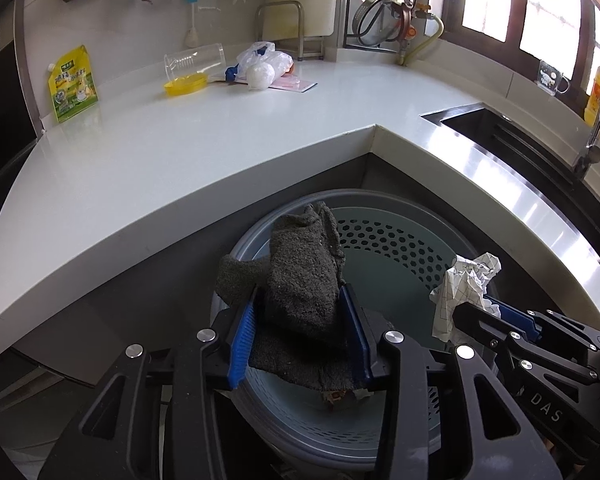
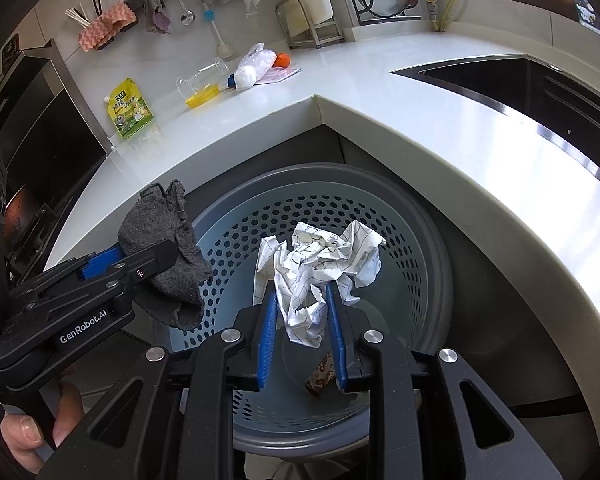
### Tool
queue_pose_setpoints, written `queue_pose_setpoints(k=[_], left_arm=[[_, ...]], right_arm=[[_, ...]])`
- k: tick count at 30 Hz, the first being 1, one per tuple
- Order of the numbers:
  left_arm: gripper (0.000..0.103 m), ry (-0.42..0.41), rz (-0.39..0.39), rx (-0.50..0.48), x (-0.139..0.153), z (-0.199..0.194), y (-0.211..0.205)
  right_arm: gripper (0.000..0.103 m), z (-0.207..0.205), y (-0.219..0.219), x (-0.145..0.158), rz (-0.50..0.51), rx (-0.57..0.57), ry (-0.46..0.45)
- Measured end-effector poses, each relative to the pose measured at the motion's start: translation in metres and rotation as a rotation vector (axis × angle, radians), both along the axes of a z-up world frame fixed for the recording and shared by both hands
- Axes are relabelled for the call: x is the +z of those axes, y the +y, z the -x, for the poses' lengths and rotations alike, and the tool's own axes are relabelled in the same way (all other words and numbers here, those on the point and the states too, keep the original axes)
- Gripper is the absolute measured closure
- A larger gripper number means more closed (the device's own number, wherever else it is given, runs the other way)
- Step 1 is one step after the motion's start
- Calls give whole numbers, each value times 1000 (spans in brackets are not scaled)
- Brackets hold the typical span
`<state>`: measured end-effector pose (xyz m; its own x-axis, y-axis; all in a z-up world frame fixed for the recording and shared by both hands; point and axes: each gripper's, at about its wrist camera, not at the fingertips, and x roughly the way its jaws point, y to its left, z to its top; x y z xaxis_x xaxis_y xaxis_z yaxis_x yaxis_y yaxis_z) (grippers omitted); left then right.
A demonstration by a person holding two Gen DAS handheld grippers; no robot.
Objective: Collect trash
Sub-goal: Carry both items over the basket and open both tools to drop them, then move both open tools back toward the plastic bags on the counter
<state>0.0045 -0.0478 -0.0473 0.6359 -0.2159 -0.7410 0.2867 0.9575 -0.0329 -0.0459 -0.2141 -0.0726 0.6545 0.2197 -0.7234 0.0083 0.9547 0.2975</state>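
Where we're at: both grippers are over the grey perforated bin (image 2: 412, 216) tucked under the counter corner, each carrying something. We'd call this the drop-off moment for two pieces.

Left gripper (image 1: 300, 336): blue pads clamped on a dark grey rag (image 1: 300, 276). It hangs just above the bin's mouth near the left rim, not yet inside.

Right gripper (image 2: 302, 320): closed around a crumpled ball of checked paper (image 2: 320, 264), held right over the middle of the bin.

Already binned: there's a small brownish wrapper (image 2: 320, 378) at the bottom of the bin. Maybe another scrap next to it, but our pads block most of that spot, so we can't really tell.

Still on the counter (image 1: 180, 148): quite a bit at the back by the wall. A green-yellow drink pouch (image 1: 73, 85) stands up, a clear plastic cup (image 1: 194, 61) lies on its side beside a yellow lid (image 1: 185, 83), then a cluster just right of those: a white plastic bag (image 1: 262, 58), a white ball-ish wad (image 1: 259, 75) and a pink flat packet (image 1: 296, 84). In the right view there's also something orange (image 2: 283, 60) behind the bag.

Our guess on progress: early-to-middle. One item in, two about to go, roughly half a dozen left, all well away from the bin.

Next: let go of both pieces, then go back for the back-wall pile.
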Motion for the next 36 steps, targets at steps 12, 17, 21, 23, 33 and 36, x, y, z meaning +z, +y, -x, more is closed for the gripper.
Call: queue_pose_setpoints(k=[12,17,21,23,33,36], left_arm=[[42,-11,0,24,2,0,5],[35,-21,-9,34,3,0,7],[34,-29,-11,39,5,0,9],[32,-30,-10,43,5,0,11],[24,-46,-21,53,7,0,13],[20,-54,-14,55,10,0,14]], right_arm=[[55,4,-7,1,-5,-32,-14],[55,5,-9,1,-8,-39,-18],[54,5,-10,4,-8,-46,-24],[54,6,-10,6,-7,-48,-30],[51,4,-10,7,-5,-48,-25],[48,3,-9,8,-2,-47,-30]])
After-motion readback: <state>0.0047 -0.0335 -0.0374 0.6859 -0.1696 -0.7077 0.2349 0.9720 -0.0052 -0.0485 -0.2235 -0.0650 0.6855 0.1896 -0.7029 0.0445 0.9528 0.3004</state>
